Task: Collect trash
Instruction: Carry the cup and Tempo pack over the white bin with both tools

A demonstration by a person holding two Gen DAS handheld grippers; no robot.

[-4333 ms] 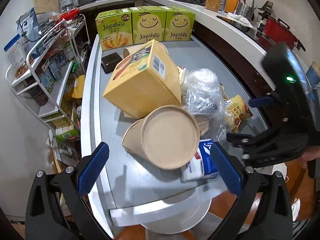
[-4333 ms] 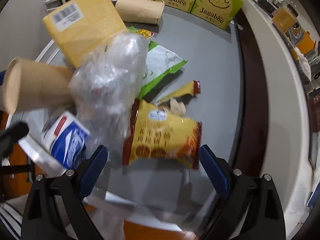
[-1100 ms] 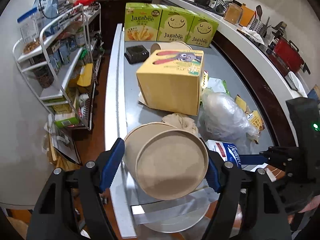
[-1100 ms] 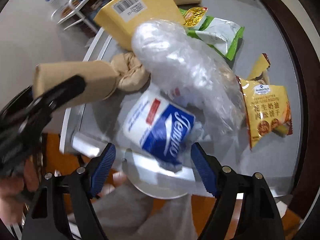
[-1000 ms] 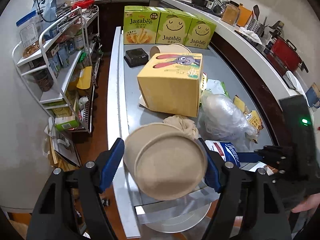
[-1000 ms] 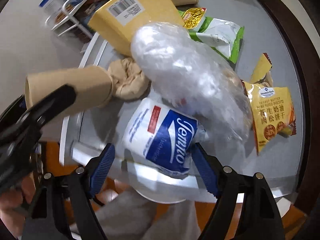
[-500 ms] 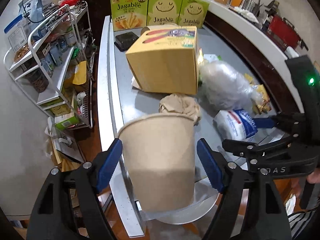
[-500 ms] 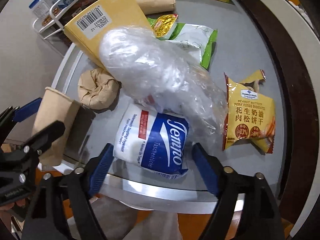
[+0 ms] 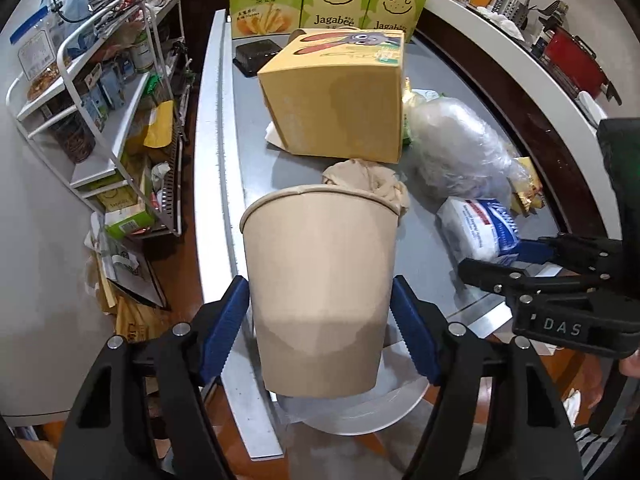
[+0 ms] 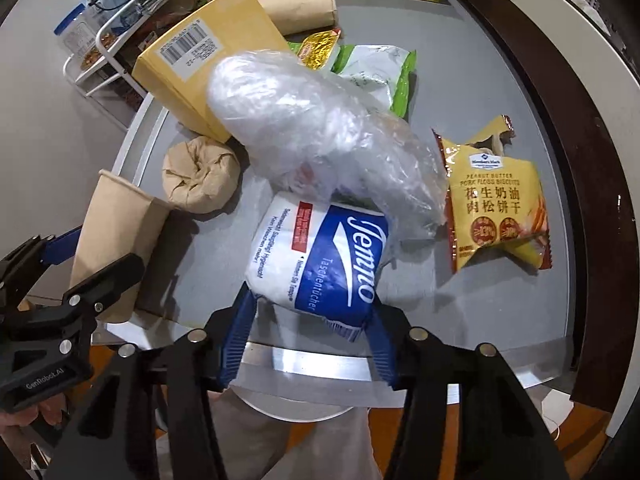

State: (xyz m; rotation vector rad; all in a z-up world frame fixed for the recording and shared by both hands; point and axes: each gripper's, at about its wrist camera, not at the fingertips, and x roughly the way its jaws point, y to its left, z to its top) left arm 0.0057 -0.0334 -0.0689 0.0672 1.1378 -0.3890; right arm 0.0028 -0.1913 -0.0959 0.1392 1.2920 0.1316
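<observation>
A brown paper cup (image 9: 320, 240) stands upright between the blue pads of my left gripper (image 9: 318, 280), which press its lower sides as the jaws close; it hangs at the grey table's (image 10: 480, 312) near end. The cup (image 10: 116, 240) also shows at the left of the right wrist view. My right gripper (image 10: 311, 300) is closing too, its pads pressing the near end of a blue and white Tempo tissue pack (image 10: 320, 256) that lies on the table. That pack (image 9: 476, 232) appears in the left wrist view too.
Close by lie a crumpled brown paper ball (image 10: 200, 180), a clear plastic bag (image 10: 312, 120), a yellow biscuit packet (image 10: 496, 208) and a yellow box (image 10: 208, 64). Jagabee boxes (image 9: 328, 4) line the far end. A wire shelf (image 9: 100, 100) stands left; a round pale rim (image 9: 360, 408) sits below.
The cup in my left gripper has tipped from showing its base to standing upright. My right gripper moved in over the tissue pack and its jaws narrowed onto it.
</observation>
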